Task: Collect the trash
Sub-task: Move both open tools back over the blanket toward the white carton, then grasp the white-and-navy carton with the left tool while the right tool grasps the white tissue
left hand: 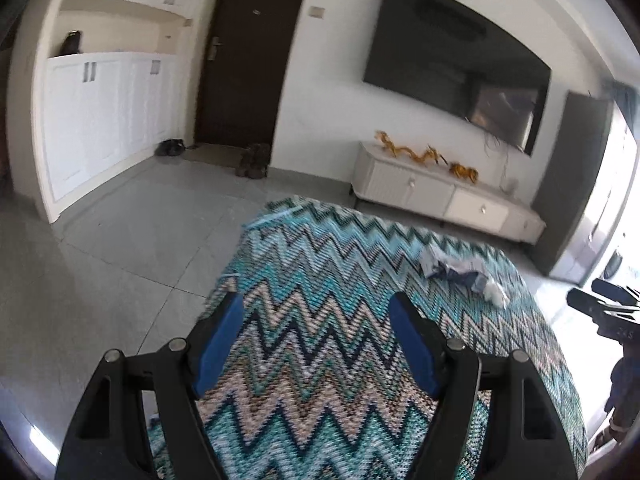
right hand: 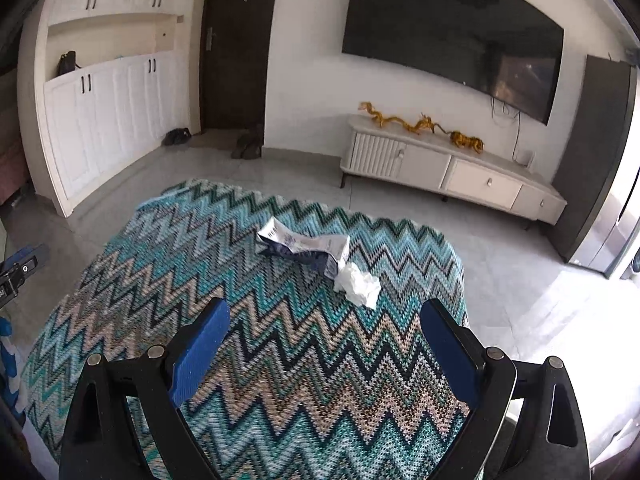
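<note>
Because both cameras look down and forward across the zigzag rug (right hand: 256, 320), the rug fills most of each view; it lies flat on the pale tiled floor (right hand: 520, 320), with the TV cabinet (right hand: 452, 168) against the far wall under the wall-mounted TV (right hand: 452, 28) and the dark door (right hand: 236, 44) to the left of it.

Trash sits on the far half of the rug, well apart from both tools. Crumpled wrapper (right hand: 304, 246): printed white and dark blue, lying stretched out and flattened. White tissue wad (right hand: 358, 284): touching the wrapper's right end, nearer the right tool. No bin or bag is identifiable in either view.

Right gripper (right hand: 324, 336): blue pads spread wide, nothing between them, hovering above the rug with the tissue just ahead and slightly right of centre. Judgement: it is lined up for an approach, opened wide to straddle a soft, irregular wad.

Left gripper (left hand: 316, 332): also spread, empty. From its view the wrapper (left hand: 452, 268) and tissue (left hand: 496, 292) lie off to the right, so this tool is the worse placed one. Left view is motion-blurred.

Task status, judged: nothing collected yet; the tissue is the likely first pick.
</note>
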Demonstrator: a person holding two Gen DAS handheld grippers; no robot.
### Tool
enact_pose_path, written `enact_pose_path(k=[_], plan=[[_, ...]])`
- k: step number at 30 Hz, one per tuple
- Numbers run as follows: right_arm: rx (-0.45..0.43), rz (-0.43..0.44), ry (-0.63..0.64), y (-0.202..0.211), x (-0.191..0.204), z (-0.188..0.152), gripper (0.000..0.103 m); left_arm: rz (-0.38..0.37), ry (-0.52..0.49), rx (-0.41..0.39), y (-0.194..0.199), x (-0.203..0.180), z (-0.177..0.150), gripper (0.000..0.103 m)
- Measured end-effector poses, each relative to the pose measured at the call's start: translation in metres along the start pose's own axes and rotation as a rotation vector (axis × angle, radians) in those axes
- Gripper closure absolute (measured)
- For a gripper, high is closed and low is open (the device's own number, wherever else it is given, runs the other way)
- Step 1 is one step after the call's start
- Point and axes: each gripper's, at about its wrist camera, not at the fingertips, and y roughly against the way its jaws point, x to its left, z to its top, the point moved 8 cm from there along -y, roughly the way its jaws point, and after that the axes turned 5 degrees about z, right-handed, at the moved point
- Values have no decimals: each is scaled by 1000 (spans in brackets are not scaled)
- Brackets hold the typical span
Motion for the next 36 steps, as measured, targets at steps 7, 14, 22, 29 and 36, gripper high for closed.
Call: enact_pose_path(k=[7,14,22,29,36], plan=[[24,41,-27,-37,-23,-7,8,-96,-49,88,-42,-45,9,25],[38,119,-84,-78,-50,-10,8,-274,-168,164,-99,-107,19,25],[42,176,-164,-116,-71,-15,9,-356,-172,257,-170,-153,32,25],[53,205,-162,-143,-68,-12,11,-350,-180,272,-220,-186,52,25],[73,216,-141,-161,-66,-12,13,-482,-270,304,-237,-221,49,25]])
